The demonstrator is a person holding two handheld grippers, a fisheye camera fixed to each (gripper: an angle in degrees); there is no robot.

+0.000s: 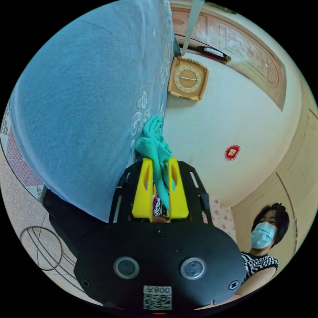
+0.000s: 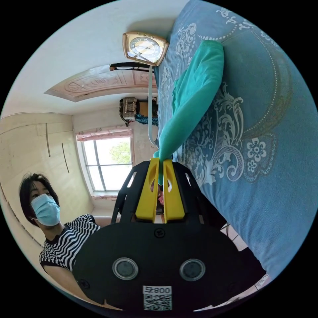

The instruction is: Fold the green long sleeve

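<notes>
The green long sleeve (image 2: 195, 99) lies stretched over a blue patterned bed cover (image 2: 265, 139), one sleeve reaching toward the cover's far edge. In the right gripper view, my right gripper (image 2: 160, 161) has its yellow jaws shut on the near end of the green cloth at the bed's edge. In the left gripper view, a bunched fold of the green long sleeve (image 1: 154, 142) rises from between the yellow jaws of my left gripper (image 1: 161, 160), which is shut on it, close against the blue bed cover (image 1: 82, 99).
A square gold clock (image 1: 188, 79) hangs on the pale wall, also in the right gripper view as the clock (image 2: 145, 47). A person in a mask and striped top (image 2: 63, 245) stands beside the bed, with a window (image 2: 106, 165) behind.
</notes>
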